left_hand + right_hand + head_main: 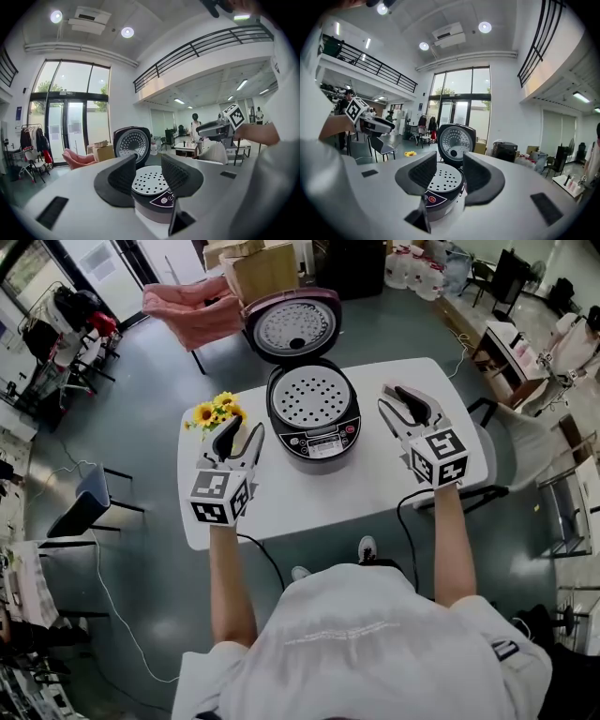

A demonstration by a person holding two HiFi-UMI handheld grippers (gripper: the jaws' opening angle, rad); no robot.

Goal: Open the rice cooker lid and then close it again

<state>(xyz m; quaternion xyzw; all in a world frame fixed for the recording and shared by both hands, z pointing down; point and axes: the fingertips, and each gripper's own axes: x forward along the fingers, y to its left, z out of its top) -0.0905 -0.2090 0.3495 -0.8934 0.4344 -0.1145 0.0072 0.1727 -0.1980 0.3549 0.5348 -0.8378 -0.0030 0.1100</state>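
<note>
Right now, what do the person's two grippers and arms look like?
The left gripper and right gripper match: light grey bodies, two curved jaws with black ribbed pads, a white cube with black square markers, a black cable trailing off. The person wears a white short-sleeved shirt.

Head camera steeply above white rounded table (281,507), left claw (239,439) and right claw (401,401) cameras near-level, close, opposite sides, all sharing open black rice cooker (313,413).

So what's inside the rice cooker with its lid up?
A round perforated plate sits across the rice cooker opening; the lid stands open behind it. Anything beneath that plate is covered, so it cannot be seen.
</note>
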